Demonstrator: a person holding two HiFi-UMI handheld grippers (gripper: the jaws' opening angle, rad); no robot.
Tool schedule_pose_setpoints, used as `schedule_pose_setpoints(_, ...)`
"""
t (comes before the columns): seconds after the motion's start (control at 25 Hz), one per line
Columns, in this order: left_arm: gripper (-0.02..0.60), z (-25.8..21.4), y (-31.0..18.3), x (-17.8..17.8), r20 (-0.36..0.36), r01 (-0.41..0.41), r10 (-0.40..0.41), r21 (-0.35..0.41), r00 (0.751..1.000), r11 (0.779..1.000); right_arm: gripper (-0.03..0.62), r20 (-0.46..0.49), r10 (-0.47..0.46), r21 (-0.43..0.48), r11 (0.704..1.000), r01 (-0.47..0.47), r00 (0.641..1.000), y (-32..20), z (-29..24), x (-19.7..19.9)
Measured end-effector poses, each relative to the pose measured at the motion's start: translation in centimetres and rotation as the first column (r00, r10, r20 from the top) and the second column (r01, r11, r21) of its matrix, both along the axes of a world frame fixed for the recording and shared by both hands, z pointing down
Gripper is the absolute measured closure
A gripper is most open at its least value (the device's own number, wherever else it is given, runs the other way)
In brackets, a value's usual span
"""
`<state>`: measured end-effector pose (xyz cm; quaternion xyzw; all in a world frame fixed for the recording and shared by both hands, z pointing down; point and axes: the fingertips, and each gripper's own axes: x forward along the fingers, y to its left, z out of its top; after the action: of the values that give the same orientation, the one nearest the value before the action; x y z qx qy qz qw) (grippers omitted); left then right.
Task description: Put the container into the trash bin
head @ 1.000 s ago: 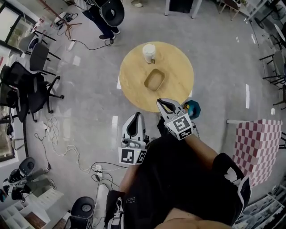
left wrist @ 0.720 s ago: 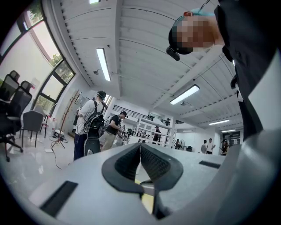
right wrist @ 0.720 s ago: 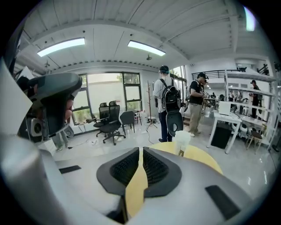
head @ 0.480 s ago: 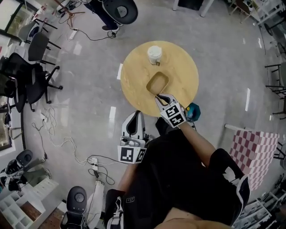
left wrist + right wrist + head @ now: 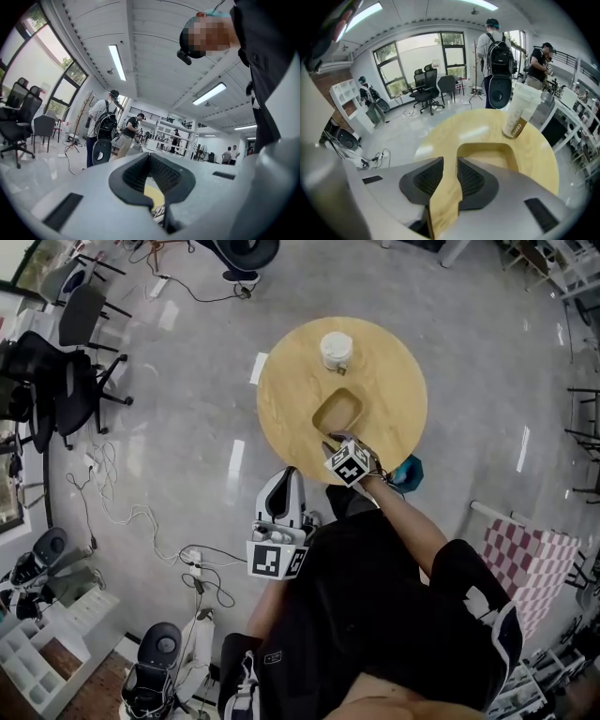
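Observation:
A shallow brown container [image 5: 337, 412] lies in the middle of the round wooden table [image 5: 281, 399]. My right gripper [image 5: 330, 442] hangs over the table's near side and points down at the container's near rim. In the right gripper view the container [image 5: 487, 157] sits just beyond the tips of my right gripper [image 5: 450, 161]. Its jaws are opening, and only tabletop shows in the narrow gap between them. My left gripper [image 5: 288, 476] is held level off the table's near-left edge. In the left gripper view my left gripper [image 5: 150, 155] has its pads together and holds nothing.
A lidded paper coffee cup [image 5: 336, 351] stands on the table behind the container. A teal object [image 5: 409, 468] sits on the floor by the table's near right. Office chairs [image 5: 56, 362] and floor cables [image 5: 141, 521] are at the left, and a checkered piece [image 5: 534, 563] at the right.
My right gripper has dropped and tilted down towards the container's near rim, and its jaws have parted. My left gripper has shifted a little.

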<state>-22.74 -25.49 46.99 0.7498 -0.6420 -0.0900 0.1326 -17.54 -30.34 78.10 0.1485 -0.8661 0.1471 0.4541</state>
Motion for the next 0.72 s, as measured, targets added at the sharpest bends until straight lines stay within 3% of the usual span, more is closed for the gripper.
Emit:
schedule_pose_setpoints(0.52,0.569,1.4,-2.4,-2.1,-0.016,0.036,-0.037,-0.045,0.999,0.998,0.482,-0.158,-0.072,-0.082,0.995,0.06,0.985,-0.6,7.6,-0.9)
schedule_pose_setpoints(0.72,0.569,1.7,-2.7,-2.9,-0.022,0.044,-0.045,-0.052,0.999,0.998,0.505,-0.204,-0.078,-0.093,0.994,0.06,0.976,-0.8,9.2,-0.9)
